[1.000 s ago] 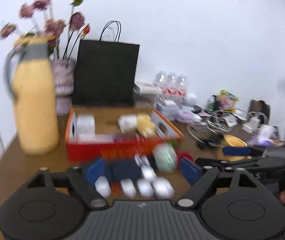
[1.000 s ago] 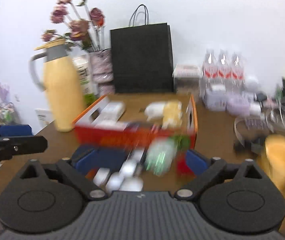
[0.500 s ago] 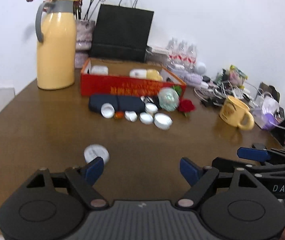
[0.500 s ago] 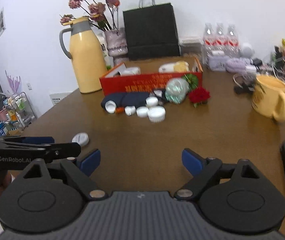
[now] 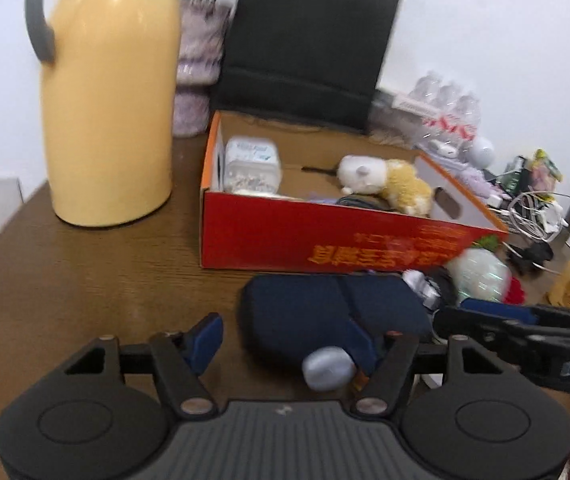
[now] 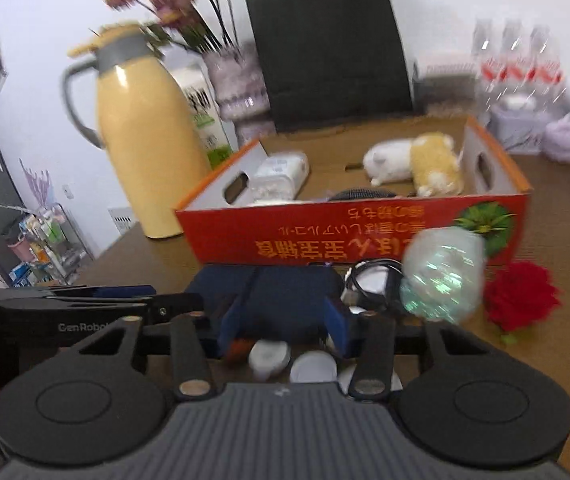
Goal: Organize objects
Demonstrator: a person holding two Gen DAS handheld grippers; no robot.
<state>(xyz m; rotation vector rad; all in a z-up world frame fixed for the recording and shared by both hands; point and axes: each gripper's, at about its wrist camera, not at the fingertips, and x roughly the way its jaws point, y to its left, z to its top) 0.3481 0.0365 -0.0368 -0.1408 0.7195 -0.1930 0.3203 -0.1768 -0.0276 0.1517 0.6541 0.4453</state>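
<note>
The dark blue pouch lies flat on the brown table, just in front of the red box; the left gripper sits low over the pouch's near end with its blue fingers on both sides of it; its jaws are closing, and the left finger is apart from the pouch, so it grips nothing yet; a small white cap lies by its right finger; the right gripper is down over the other part of the pouch; its jaws are closing too, with the pouch between them, but I cannot tell if they press on it; white caps lie under it; a shiny clear ball and a red flower lie near the box; inside the box are a white tub and a soft toy; a tall yellow jug stands to the left; a black bag stands behind the box.
</note>
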